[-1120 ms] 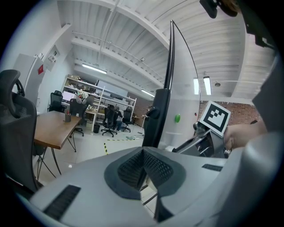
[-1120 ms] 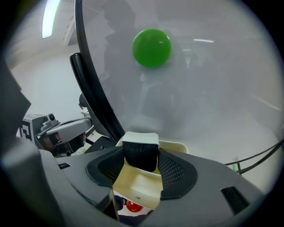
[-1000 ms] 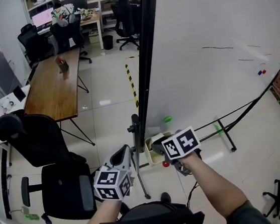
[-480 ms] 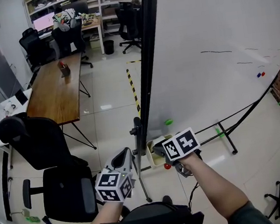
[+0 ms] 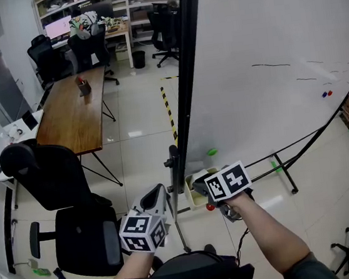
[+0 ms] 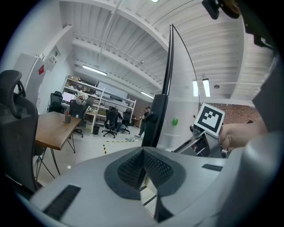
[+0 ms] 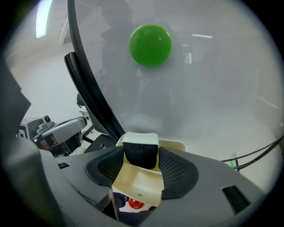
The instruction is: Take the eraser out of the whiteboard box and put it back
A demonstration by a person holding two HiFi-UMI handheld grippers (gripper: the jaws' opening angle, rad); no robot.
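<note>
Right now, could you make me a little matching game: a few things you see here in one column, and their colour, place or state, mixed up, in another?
Things:
1. eraser
2. round magnet
3. left gripper
4. long table

Descriptions:
A. green
B. jaws together, nothing between them
C. brown wood
D. between the jaws of the right gripper, standing in the cream box

Pairs: 1-D, 2-A, 3-B, 4-C

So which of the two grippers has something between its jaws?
The right gripper: the eraser stands between its jaws. The left gripper has its jaws together, empty.
</note>
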